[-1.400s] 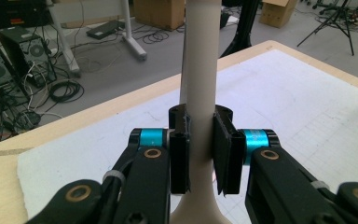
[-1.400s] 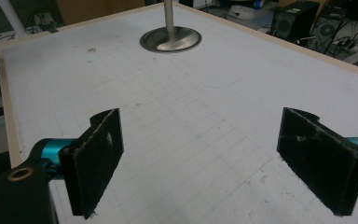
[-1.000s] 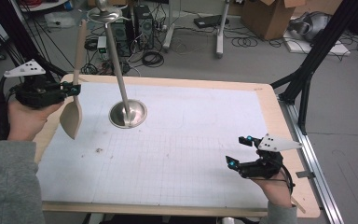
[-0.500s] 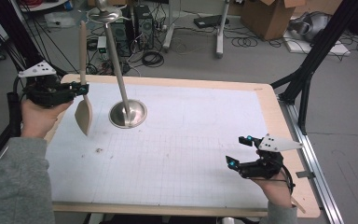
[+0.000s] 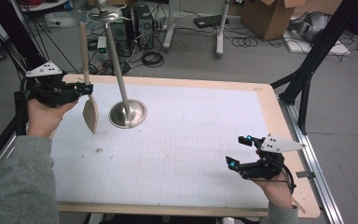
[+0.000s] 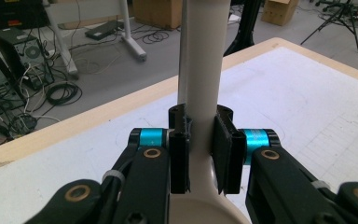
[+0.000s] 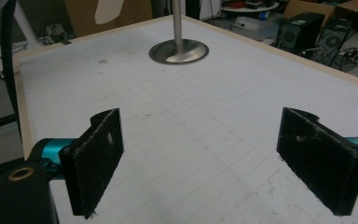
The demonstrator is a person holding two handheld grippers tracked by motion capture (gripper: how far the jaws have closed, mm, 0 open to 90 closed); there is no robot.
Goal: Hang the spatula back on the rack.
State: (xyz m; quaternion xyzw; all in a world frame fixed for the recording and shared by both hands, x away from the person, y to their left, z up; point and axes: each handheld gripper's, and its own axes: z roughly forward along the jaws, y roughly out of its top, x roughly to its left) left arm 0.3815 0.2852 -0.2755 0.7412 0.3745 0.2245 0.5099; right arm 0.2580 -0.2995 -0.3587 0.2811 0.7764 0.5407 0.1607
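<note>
**A:** Start near. What's the right gripper (image 5: pixel 242 151) doing?

**B:** It sits at the near right corner of the table (image 5: pixel 279 121), in the person's right hand (image 5: pixel 276 191). Jaws spread wide, nothing between them. In the right gripper view both black pads (image 7: pixel 95 156) stand well apart over the bare white gridded mat (image 7: pixel 205 130).

**A:** Left side?

**B:** The left gripper (image 5: pixel 85 88) is at the far left edge of the table, held in the left hand (image 5: pixel 44 116). It's clamped on a wooden spatula (image 5: pixel 88 100). In the left gripper view the pads (image 6: pixel 179 158) press on both sides of the pale handle, just above where it widens to the blade.

**A:** Spatula's orientation?

**B:** Roughly upright. Handle points up, blade hangs down. The blade tip looks clear of the mat, but I can't say for sure from the high view.

**A:** What's beyond it?

**B:** A metal stand (image 5: pixel 127 113): round base on the mat, thin pole leaning up and away to a small dish at the top. The base is just beside the spatula blade, not touching. In the left gripper view the pole runs right behind the handle.

**A:** Anything farther?

**B:** Floor behind the table: cables (image 5: pixel 151 58), computer cases, a cardboard box (image 5: pixel 265 16).
</note>
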